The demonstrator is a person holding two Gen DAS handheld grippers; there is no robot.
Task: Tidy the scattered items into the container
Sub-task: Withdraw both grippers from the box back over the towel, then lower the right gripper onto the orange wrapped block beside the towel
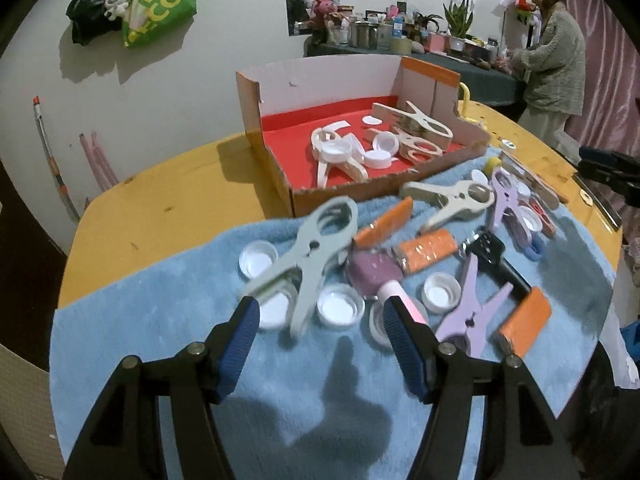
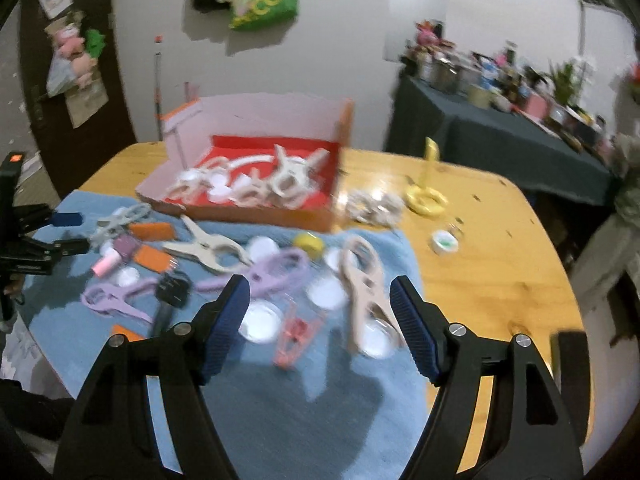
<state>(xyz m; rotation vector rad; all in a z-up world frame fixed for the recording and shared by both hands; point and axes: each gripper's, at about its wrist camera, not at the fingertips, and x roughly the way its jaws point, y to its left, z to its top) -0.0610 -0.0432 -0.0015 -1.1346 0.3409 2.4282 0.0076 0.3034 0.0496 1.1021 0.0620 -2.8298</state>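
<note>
A cardboard box with a red floor (image 1: 296, 136) (image 2: 320, 160) stands at the back of the table and holds several clips and white caps. Scattered items lie on a blue towel (image 1: 160, 340) (image 2: 280, 392): a pale green clip (image 1: 308, 248), purple clips (image 1: 472, 304), orange blocks (image 1: 432, 248), white caps (image 1: 340, 306), a beige clip (image 2: 364, 280), a small red clip (image 2: 296, 334). My left gripper (image 1: 318, 316) is open and empty, just above the green clip and caps. My right gripper (image 2: 320, 296) is open and empty, above the caps and the beige clip.
The yellow wooden table (image 1: 152, 208) extends past the towel. A yellow holder (image 2: 426, 196), a tape roll (image 2: 444, 242) and crumpled wrap (image 2: 374, 206) lie right of the box. A person (image 1: 554, 60) stands at a cluttered side table (image 2: 500, 132) behind.
</note>
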